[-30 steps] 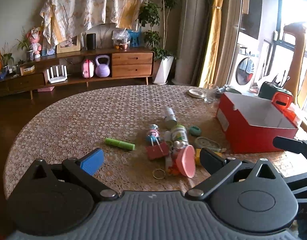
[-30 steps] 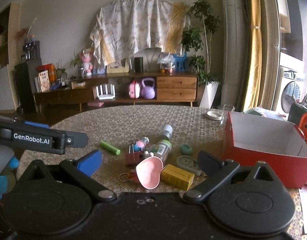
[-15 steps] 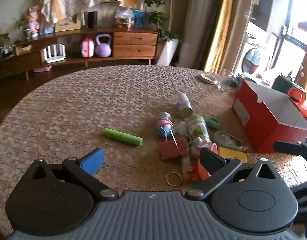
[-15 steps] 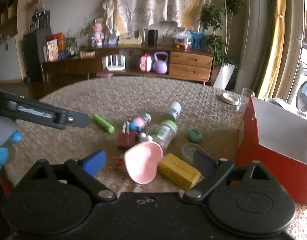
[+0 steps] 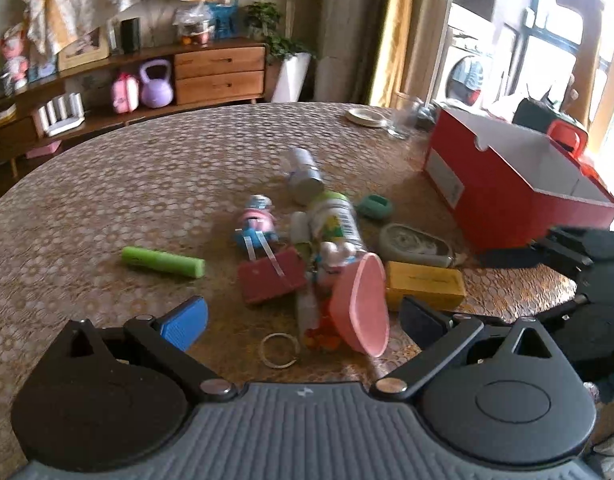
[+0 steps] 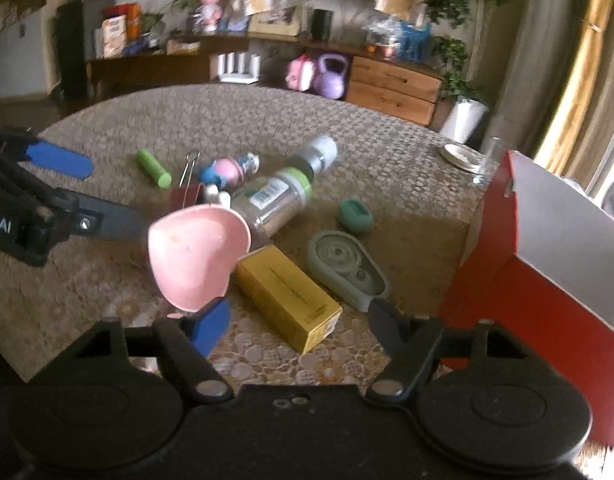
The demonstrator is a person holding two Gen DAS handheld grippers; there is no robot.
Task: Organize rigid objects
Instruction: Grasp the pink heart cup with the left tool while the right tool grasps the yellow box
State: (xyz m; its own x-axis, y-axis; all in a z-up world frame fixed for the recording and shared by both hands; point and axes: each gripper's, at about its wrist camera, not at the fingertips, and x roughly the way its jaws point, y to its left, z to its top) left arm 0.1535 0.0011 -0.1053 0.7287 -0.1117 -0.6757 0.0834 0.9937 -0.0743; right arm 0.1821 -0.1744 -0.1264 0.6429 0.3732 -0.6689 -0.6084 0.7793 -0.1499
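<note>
Right gripper (image 6: 297, 314) is hovering low over the near edge of the pile on the round table (image 5: 107, 200), its jaws having just been closing; they are standing partly open, with the near end of the yellow box (image 6: 287, 292) lying between them and neither pad pressing on it. Left gripper (image 5: 303, 320) is standing wide, with a metal ring (image 5: 279, 350) and the rim of the pink heart-shaped dish (image 5: 361, 304) lying between its fingers, untouched. Resting tilted on its edge, the dish is leaning against a clear bottle with a green cap (image 6: 275, 200). Just right of the yellow box a grey-green tape dispenser (image 6: 347, 268) is lying flat, with a small green case (image 6: 355, 216) beyond it. A green tube (image 5: 163, 262) is lying apart at the left. A red cardboard box (image 5: 507, 184) is standing open at the right.
</note>
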